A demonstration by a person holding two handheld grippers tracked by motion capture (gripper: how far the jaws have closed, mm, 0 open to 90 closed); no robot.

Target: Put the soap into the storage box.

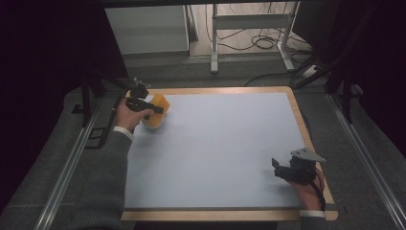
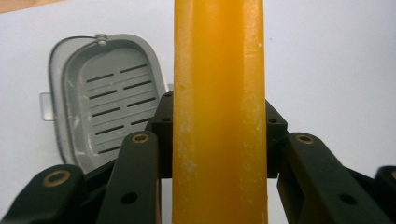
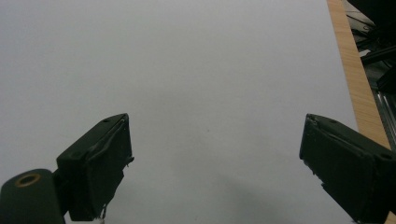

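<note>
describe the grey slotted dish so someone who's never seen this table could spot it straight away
On the pale blue table, go to the far left corner, where the left tongs clamp a yellow bar. Beneath it lies the grey dish, rounded, with short dark slots.

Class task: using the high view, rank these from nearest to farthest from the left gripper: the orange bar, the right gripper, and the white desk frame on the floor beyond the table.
1. orange bar: clamped in the left gripper.
2. white desk frame: floor beyond the table's far edge.
3. right gripper: near right corner.
</note>
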